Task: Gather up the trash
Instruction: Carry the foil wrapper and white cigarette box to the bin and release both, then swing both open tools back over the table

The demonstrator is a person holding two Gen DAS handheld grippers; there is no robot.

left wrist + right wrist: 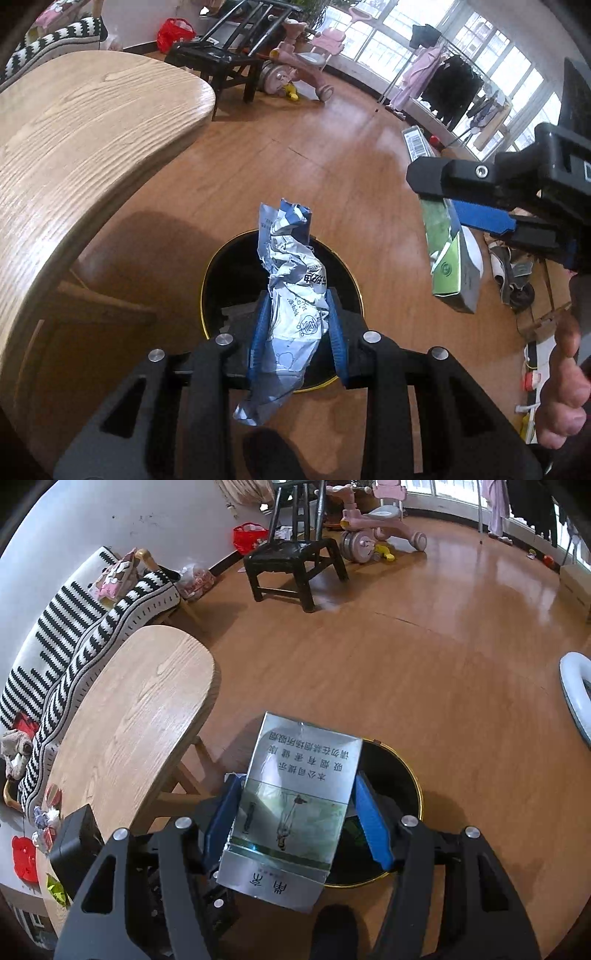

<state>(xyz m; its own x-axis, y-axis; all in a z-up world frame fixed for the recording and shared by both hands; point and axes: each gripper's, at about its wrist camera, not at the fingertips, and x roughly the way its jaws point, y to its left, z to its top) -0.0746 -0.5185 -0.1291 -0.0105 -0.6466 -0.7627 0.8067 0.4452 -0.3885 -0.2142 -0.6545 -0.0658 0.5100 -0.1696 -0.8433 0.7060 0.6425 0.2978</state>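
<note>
My left gripper is shut on a crumpled blue and white wrapper and holds it above a black bin with a gold rim on the floor. My right gripper is shut on a silver and green cigarette carton and holds it over the same bin. The right gripper also shows in the left wrist view at the right, with the carton hanging from its fingers, to the right of the bin.
A light wooden oval table stands left of the bin, also in the right wrist view, with small scraps at its near end. A black stool, a pink tricycle and a striped sofa stand farther off.
</note>
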